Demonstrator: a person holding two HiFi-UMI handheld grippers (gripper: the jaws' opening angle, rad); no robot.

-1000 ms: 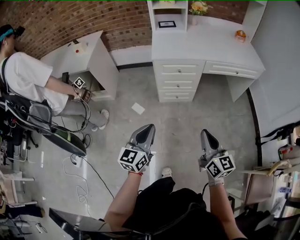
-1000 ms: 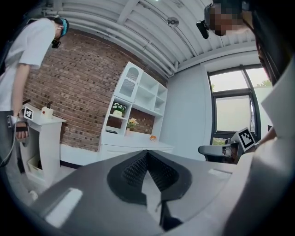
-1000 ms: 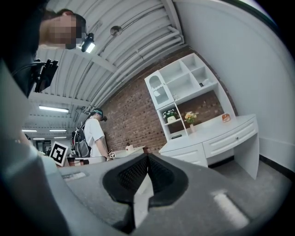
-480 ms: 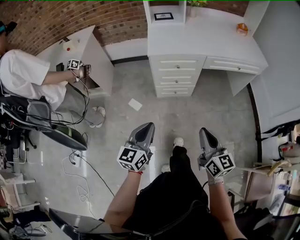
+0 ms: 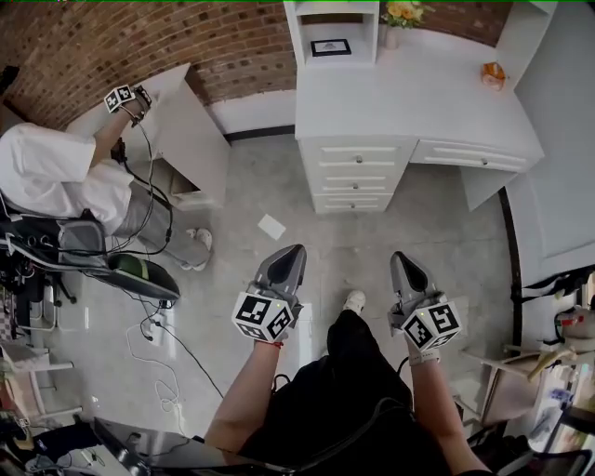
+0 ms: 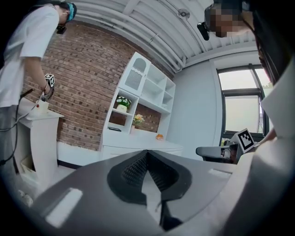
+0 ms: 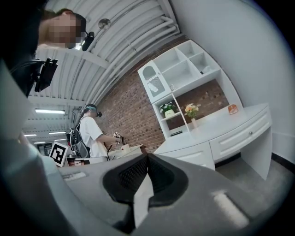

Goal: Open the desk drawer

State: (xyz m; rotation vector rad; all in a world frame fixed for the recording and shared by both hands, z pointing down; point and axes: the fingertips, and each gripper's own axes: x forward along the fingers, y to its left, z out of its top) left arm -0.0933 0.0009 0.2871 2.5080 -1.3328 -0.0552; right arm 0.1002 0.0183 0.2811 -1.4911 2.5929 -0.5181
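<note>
Both grippers are held low in front of us, over the grey floor (image 5: 437,232), and well short of the furniture.

- Left gripper (image 5: 297,249): jaws pressed together at the tips, with nothing between them.
- Right gripper (image 5: 397,257): jaws likewise pressed together and empty.
- Both point toward the white surface (image 5: 418,98) against the brick wall (image 5: 139,42) ahead.

Task thing:
- A drawer stack (image 5: 356,177) sits under the left half of that surface. Every front is flush and each has a small knob.
- A wide drawer (image 5: 474,156) sits under the right half, also flush.
- Neither gripper touches any of them.

On the surface:
- A vase of flowers (image 5: 395,14) stands at the back.
- A small orange object (image 5: 493,72) is near the right end.
- A dark framed item (image 5: 331,46) lies in the shelf opening.

Elsewhere:
- A scrap of paper (image 5: 271,227) lies on the floor between us and the drawers.
- Our shoe (image 5: 354,300) shows between the grippers.
- At far left a second person (image 5: 56,177) in a white shirt reaches a marker-cubed gripper up to another white unit (image 5: 186,121).
</note>
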